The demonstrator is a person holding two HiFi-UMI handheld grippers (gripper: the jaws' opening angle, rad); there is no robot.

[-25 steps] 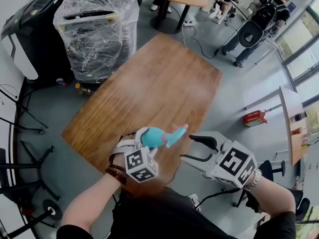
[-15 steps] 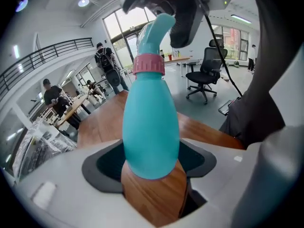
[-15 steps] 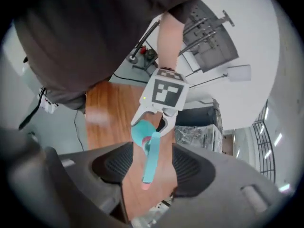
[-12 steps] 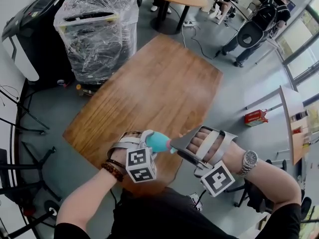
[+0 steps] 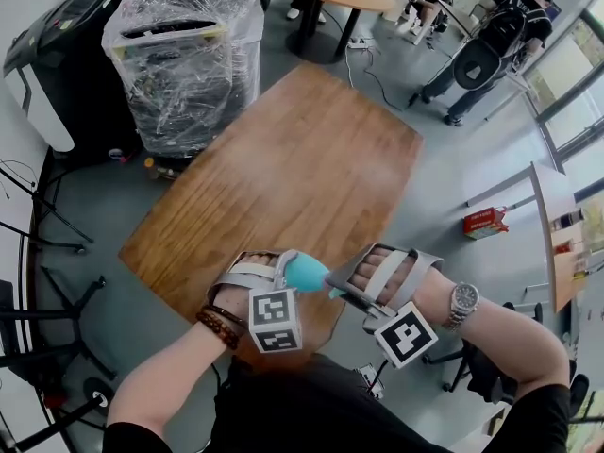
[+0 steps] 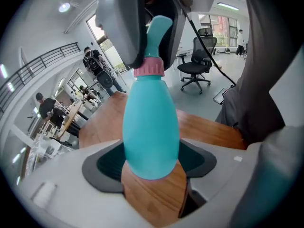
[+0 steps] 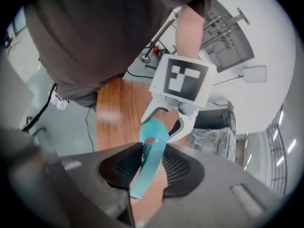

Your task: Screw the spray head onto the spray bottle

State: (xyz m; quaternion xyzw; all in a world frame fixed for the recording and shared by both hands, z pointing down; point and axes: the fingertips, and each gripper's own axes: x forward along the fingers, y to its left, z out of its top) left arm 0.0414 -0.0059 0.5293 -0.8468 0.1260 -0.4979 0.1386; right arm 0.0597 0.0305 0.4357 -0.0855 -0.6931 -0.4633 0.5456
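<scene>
The left tool [image 6: 151,161] grips the teal spray bottle [image 6: 151,122] round its fat lower body, jaws pressed to both sides. It holds the bottle in the air above the near edge of the desk [image 5: 283,159], low in the middle of the head view. The bottle's long axis runs straight out along that tool's jaws. In the left gripper view it climbs from lower centre to upper centre, ending in the pink collar [image 6: 148,68] and the spray head [image 6: 159,28]. The right tool [image 7: 152,163] meets it from the far end of that same line. Its jaws have just been closing, and the head's slim neck lies between the ribbed pads [image 7: 176,171], which appear to press on it. In the head view the head therefore lies just right of the bottle, with the two tools nose to nose. The coming turn seems to depend on the right tool rolling about this shared axis while the left tool holds the bottle steady. The collar sits on the bottle's neck, but how far it is threaded cannot be told.
</scene>
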